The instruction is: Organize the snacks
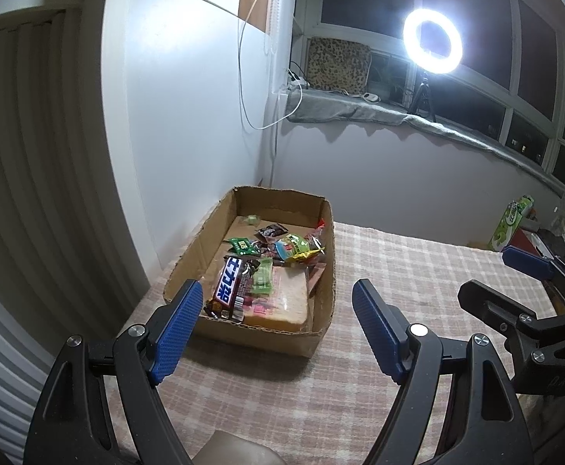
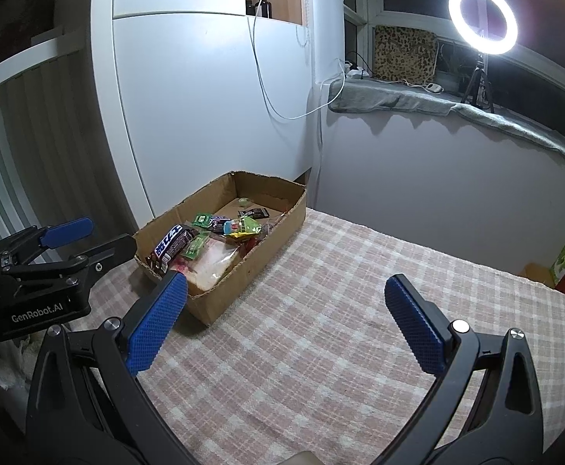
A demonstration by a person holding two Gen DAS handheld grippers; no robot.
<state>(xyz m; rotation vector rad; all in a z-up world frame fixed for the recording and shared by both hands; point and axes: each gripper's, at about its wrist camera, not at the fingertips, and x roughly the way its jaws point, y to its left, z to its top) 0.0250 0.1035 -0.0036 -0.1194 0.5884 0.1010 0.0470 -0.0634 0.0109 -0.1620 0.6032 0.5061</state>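
Snacks [image 1: 261, 271] lie in box [image 1: 323, 333] at far left corner of table [image 1: 398, 271]. Left gripper [image 1: 278, 333] and right gripper [image 2: 286, 325]: fingers apart, holding nothing, above checked cloth.

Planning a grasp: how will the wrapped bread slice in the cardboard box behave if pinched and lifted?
The wrapped bread slice looks thick and soft, so it would probably squash under a firm pinch. Its clear glossy wrapper may slip on the pads. The chocolate bar and small packets lie partly on it in the cardboard box, so lifting it would likely tip them off.
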